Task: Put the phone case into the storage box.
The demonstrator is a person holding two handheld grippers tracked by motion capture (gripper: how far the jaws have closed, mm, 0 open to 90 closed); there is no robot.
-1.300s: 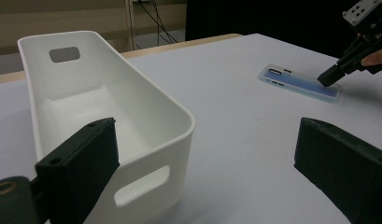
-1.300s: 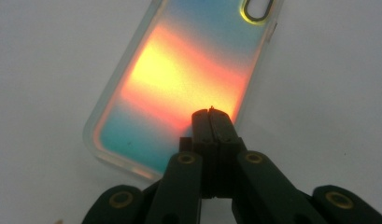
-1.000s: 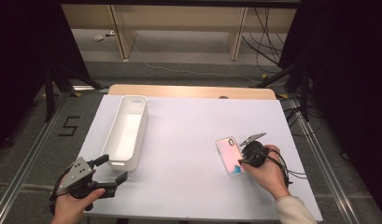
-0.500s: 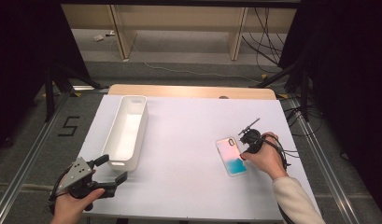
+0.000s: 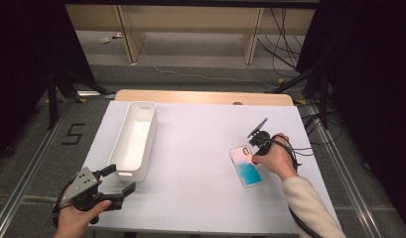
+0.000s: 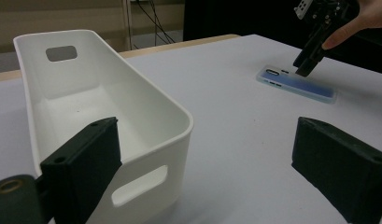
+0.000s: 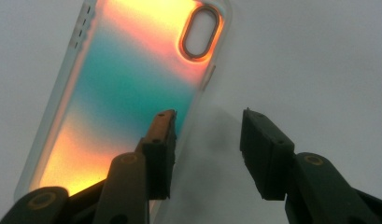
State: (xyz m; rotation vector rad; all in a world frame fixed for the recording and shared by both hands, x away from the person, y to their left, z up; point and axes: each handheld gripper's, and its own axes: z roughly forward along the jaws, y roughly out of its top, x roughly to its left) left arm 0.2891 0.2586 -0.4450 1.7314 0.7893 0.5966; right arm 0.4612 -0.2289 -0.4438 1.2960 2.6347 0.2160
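An iridescent phone case (image 5: 247,171) lies flat on the white table (image 5: 190,163) at the right; it also appears in the left gripper view (image 6: 296,86). My right gripper (image 5: 251,145) points down at its far end, by the camera cutout. In the right gripper view the case (image 7: 123,79) has its long edge between the jaws of the right gripper (image 7: 207,154). Those jaws have just been opening and the pads do not press on it. My left gripper (image 5: 118,179) stands open at the near end of the empty white bin (image 5: 133,136), with the bin's corner (image 6: 146,112) before its jaws.
A wooden strip (image 5: 205,96) runs along the table's far edge, with floor cables (image 5: 285,39) beyond it. Dark curtains (image 5: 379,74) stand on both sides. Bare white table lies between the bin and the case.
My right hand has moved away from the person along the case, from its middle to its far end. The left hand and the bin have stayed put.
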